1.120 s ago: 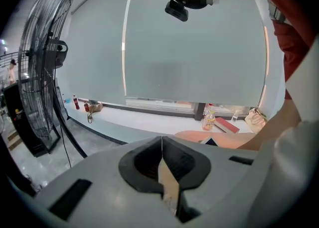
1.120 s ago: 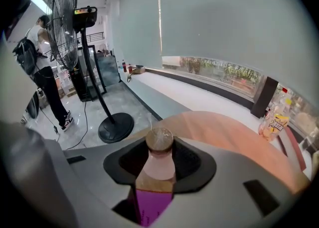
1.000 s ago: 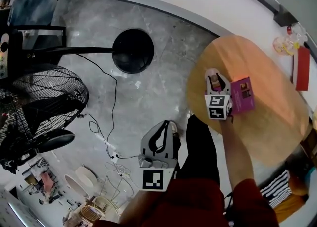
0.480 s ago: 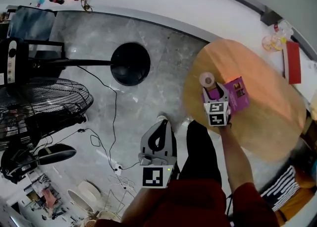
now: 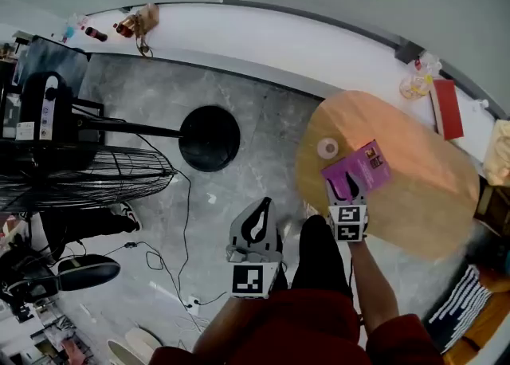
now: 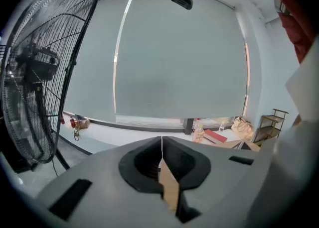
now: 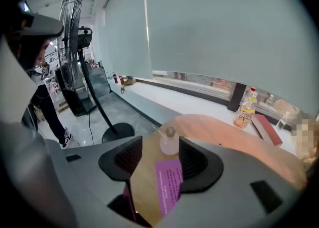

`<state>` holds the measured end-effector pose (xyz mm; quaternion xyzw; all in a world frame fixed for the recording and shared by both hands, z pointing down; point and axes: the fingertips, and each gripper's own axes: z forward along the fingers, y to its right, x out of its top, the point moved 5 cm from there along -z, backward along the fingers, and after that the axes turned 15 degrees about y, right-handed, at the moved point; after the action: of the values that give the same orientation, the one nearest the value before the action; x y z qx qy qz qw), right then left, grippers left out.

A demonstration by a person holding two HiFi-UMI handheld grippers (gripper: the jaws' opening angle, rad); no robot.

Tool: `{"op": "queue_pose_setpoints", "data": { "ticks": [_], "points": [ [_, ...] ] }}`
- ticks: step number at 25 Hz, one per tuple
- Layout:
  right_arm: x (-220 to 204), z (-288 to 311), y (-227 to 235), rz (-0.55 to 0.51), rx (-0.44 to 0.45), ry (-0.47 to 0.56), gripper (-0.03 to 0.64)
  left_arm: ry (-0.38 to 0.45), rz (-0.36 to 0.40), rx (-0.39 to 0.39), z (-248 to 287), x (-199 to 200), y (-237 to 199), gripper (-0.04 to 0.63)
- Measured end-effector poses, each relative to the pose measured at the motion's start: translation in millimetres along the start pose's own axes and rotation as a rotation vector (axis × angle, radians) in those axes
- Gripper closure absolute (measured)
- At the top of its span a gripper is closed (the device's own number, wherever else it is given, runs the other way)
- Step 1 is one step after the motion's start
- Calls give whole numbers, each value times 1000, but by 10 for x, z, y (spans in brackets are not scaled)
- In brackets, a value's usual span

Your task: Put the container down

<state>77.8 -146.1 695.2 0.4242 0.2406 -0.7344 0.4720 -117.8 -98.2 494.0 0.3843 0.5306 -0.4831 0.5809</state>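
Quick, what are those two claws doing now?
Left gripper: closed, empty.
Right gripper: open, jaws just opened, nothing between them; the container stands on the table.

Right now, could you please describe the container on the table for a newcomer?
Find the oval light-wood table by the white window ledge. Near its floor-side edge, beside the flat purple box, stands a small pale translucent container with a round cap, the only rounded thing there.

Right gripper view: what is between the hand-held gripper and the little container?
In that view, a purple box lies on the table between the container and the right hand-held gripper, whose jaws just opened.
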Motion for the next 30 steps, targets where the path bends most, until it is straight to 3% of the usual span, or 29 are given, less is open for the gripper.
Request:
{"op": "queue_pose_setpoints", "data": {
  "ticks": [14,20,30],
  "points": [
    [780,-1200,-380,28,-92,132,390,49,28,-173,-132,480,-151,586],
    [1242,-1519,-349,15,-175,255,390,95,45,-235,-65,745,-145,586],
    [2238,-2090,-345,-9,-291,492,390,198,61,-268,-7,1281,-215,586]
  ]
}}
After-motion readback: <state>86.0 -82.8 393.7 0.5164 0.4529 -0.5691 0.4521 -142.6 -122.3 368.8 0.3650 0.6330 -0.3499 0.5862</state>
